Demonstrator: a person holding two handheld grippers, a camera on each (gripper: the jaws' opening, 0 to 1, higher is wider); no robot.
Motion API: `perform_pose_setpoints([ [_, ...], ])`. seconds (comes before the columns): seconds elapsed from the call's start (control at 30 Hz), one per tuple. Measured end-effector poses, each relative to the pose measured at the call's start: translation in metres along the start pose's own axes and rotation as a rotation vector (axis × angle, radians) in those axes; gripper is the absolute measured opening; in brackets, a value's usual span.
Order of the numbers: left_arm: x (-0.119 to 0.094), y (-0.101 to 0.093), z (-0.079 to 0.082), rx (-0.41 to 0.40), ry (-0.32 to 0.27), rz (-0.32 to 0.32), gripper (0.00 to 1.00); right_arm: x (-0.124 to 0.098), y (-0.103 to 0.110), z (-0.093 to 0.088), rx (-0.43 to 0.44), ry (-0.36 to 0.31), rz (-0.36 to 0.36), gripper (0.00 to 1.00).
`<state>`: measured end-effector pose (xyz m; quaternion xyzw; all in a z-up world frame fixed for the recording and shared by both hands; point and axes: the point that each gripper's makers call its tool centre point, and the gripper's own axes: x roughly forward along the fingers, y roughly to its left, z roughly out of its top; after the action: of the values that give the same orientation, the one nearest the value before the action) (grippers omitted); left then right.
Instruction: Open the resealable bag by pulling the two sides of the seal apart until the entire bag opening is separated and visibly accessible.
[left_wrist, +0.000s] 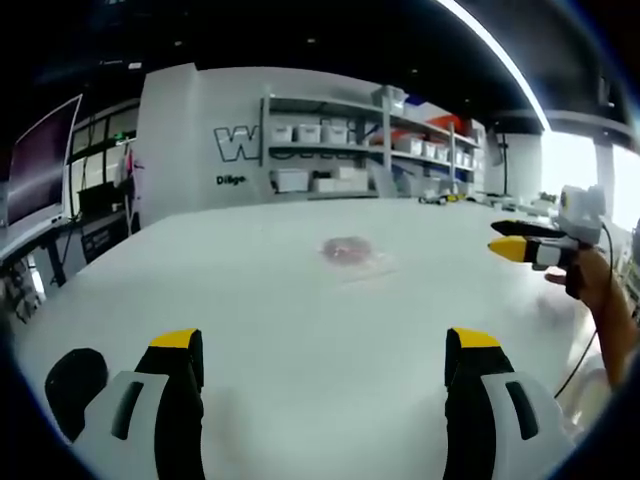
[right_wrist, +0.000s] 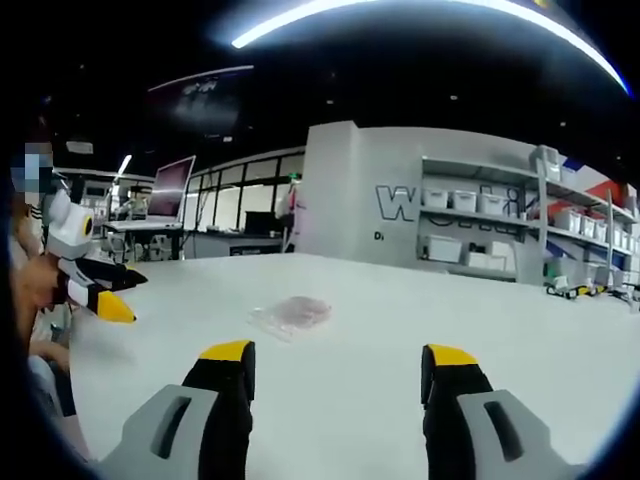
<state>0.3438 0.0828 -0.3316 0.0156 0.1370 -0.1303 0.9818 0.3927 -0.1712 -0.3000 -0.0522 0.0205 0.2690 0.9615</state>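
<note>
On white surface (left_wrist: 300, 330), mid-field: resealable bag (left_wrist: 350, 255) lies flat, clear, pinkish contents inside, seal not yet parted. Left gripper (left_wrist: 325, 370) fingers spread wide, empty; bag straight ahead, well apart. Right gripper (right_wrist: 335, 385) fingers also wide, empty; bag (right_wrist: 293, 314) ahead, slightly left. Neither gripper clearly nearer. Bag long axis unclear.

Resealable bag (left_wrist: 351, 253) (right_wrist: 292, 314): clear plastic, holding reddish-pink contents, lying flat on the white table (left_wrist: 300, 330) (right_wrist: 380, 320), apart from both grippers; seal state indiscernible
</note>
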Motion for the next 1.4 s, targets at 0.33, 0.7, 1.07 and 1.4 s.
perform_pose_setpoints([
  [0.33, 0.000, -0.001, -0.002, -0.001, -0.001, 0.000, 1.00, 0.003, 0.002, -0.005, -0.006, 0.014, 0.003, 0.66],
  [0.7, 0.002, -0.002, -0.003, 0.008, 0.015, -0.005, 1.00, 0.016, 0.013, -0.004, -0.014, 0.022, 0.035, 0.66],
  [1.07, 0.004, -0.004, -0.005, 0.022, 0.034, -0.018, 1.00, 0.028, 0.018, -0.004, -0.031, 0.032, 0.059, 0.65],
  [1.4, 0.006, -0.001, -0.005, 0.021, 0.034, -0.018, 1.00, 0.038, 0.020, -0.011, -0.036, 0.055, 0.074, 0.65],
])
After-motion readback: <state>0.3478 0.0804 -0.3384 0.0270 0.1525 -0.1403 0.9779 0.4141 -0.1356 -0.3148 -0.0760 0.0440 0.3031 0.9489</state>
